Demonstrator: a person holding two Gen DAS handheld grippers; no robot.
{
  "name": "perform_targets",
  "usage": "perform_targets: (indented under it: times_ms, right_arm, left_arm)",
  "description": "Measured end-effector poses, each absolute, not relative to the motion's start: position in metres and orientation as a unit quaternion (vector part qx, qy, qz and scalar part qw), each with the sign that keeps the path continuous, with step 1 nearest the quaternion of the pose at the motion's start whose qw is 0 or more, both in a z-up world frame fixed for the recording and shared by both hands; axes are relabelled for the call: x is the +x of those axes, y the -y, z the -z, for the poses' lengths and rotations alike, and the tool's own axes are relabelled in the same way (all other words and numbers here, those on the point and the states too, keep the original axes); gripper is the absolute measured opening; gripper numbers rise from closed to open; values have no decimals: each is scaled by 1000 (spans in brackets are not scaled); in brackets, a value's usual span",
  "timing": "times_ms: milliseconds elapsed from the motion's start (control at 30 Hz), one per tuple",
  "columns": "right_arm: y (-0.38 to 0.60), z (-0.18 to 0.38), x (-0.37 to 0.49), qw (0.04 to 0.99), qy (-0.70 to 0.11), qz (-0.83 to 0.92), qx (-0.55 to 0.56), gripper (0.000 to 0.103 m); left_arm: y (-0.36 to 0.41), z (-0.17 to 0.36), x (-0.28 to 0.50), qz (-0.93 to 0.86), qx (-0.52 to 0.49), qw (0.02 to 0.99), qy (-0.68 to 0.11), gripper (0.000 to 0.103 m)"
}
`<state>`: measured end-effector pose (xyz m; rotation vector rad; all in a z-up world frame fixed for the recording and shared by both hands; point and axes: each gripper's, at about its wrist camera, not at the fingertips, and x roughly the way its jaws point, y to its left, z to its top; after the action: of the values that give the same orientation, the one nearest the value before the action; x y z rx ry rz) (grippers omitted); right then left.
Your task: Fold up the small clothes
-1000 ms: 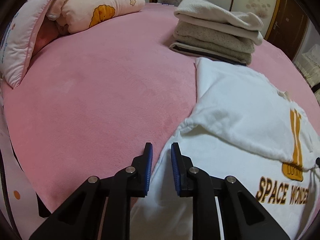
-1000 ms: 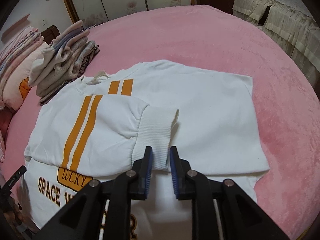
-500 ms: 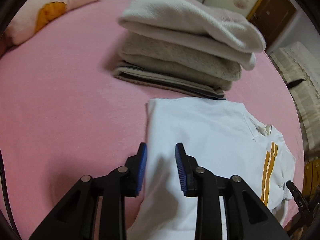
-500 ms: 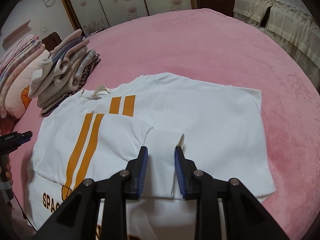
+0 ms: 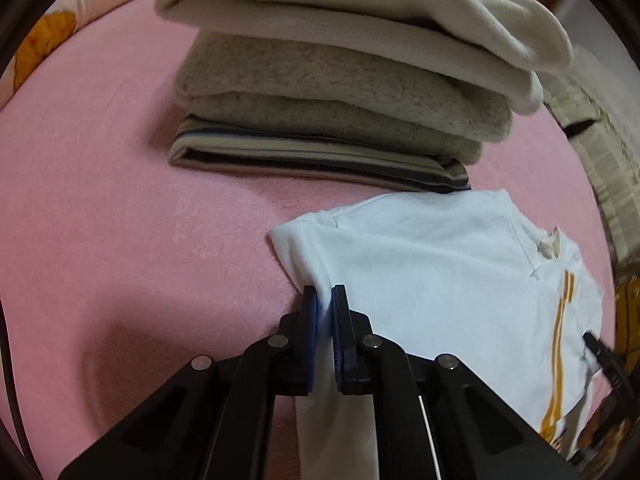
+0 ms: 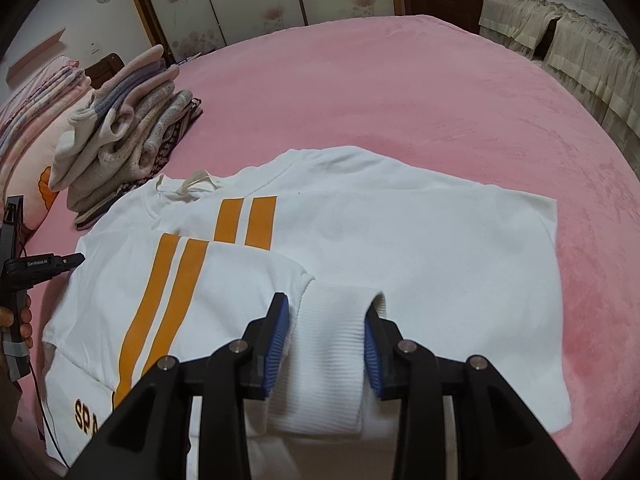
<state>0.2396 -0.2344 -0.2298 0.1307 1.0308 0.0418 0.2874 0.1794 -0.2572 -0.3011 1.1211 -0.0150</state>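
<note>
Sweatshirt [image 6: 400, 248], white with two orange stripes and orange lettering, lies spread on the pink bed [image 6: 400, 80], one sleeve folded across its chest so the ribbed cuff [image 6: 328, 344] points toward the right wrist camera. The right gripper [image 6: 325, 344] stands over that cuff with its blue pads on either side of it; its jaws have just been opening, and they are parted about as wide as the cuff (whether the pads still touch the ribbing cannot be told). At the far shoulder edge of the garment, the left gripper [image 5: 324, 320] has just been closing and is now clamped on a fold of the white fabric, which runs between its pads and hangs down below them. In the right wrist view this gripper shows at the left edge, held in a person's hand [image 6: 18, 320]. Just beyond the sweatshirt's collar sits a stack of folded clothes [image 5: 340, 92], cream and grey pieces on top of a striped one. A pink pillow [image 5: 44, 36] with an orange print lies farther off at the bed's edge.
</note>
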Motion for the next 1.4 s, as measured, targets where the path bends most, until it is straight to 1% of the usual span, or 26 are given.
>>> perform_targets:
  times_ms: [33, 100, 133, 267, 367, 400, 467, 567, 667, 767, 800, 867, 933, 967, 1033, 1067, 1100, 1133, 1167, 1200, 1233, 1300, 1400]
  right_arm:
    - [234, 230, 241, 868, -492, -24, 63, 37]
    - [232, 226, 241, 872, -485, -37, 54, 22]
    - [229, 223, 241, 876, -478, -43, 44, 4]
    - [221, 207, 239, 899, -435, -40, 1, 4]
    - [227, 203, 242, 903, -428, -31, 10, 4]
    - [231, 202, 243, 906, -422, -27, 16, 4]
    - [236, 199, 244, 914, -404, -24, 16, 3]
    - [236, 206, 250, 915, -403, -26, -3, 4]
    - [235, 225, 262, 897, -441, -27, -7, 5]
    - [242, 232, 266, 886, -463, -15, 18, 10]
    - [244, 229, 264, 886, -463, -11, 28, 13]
    - [246, 220, 257, 889, -457, 5, 35, 37]
    - [247, 208, 243, 895, -444, 13, 32, 43]
    - [246, 203, 237, 897, -440, 12, 29, 43]
    - [242, 191, 220, 900, -436, 6, 21, 43]
    - [241, 185, 210, 901, -434, 2, 17, 43]
    - [239, 181, 203, 901, -434, 0, 13, 43]
    - [238, 175, 195, 899, -437, -5, 11, 43]
    - [237, 169, 186, 899, -437, -10, 13, 43]
    - [236, 163, 179, 901, -434, -14, 15, 43]
    - [236, 157, 172, 902, -431, -17, 16, 43]
    - [235, 143, 157, 904, -427, -20, 15, 43]
    - [235, 121, 137, 907, -420, -25, 17, 43]
  left_arm:
    - [-178, 254, 288, 9, -129, 839, -528, 4]
    - [-178, 243, 288, 18, -111, 846, -522, 4]
    - [-179, 239, 287, 22, -110, 847, -519, 4]
    - [-183, 225, 283, 25, -94, 863, -496, 4]
    - [-195, 230, 284, -2, -107, 866, -489, 3]
    - [-202, 231, 283, -17, -112, 867, -484, 1]
    - [-208, 236, 285, -32, -128, 871, -474, 1]
    - [-222, 240, 284, -42, -131, 869, -475, 1]
    - [-220, 242, 281, -47, -111, 869, -481, 1]
    - [-219, 239, 277, -52, -101, 867, -485, 1]
    - [-215, 237, 276, -57, -97, 866, -488, 1]
    - [-200, 238, 273, -66, -84, 862, -496, 3]
    - [-188, 233, 264, -72, -72, 859, -502, 8]
    - [-180, 229, 258, -71, -68, 856, -508, 11]
    - [-163, 220, 240, -65, -59, 854, -513, 28]
    - [-156, 214, 232, -63, -55, 855, -513, 32]
    - [-149, 209, 222, -61, -50, 856, -510, 41]
    - [-140, 202, 211, -58, -46, 859, -506, 54]
    - [-130, 193, 199, -56, -43, 865, -496, 59]
    - [-122, 185, 187, -55, -41, 871, -486, 67]
    - [-111, 175, 173, -53, -42, 879, -472, 73]
    - [-93, 160, 155, -43, -45, 886, -460, 76]
    - [-69, 139, 132, -26, -41, 894, -444, 77]
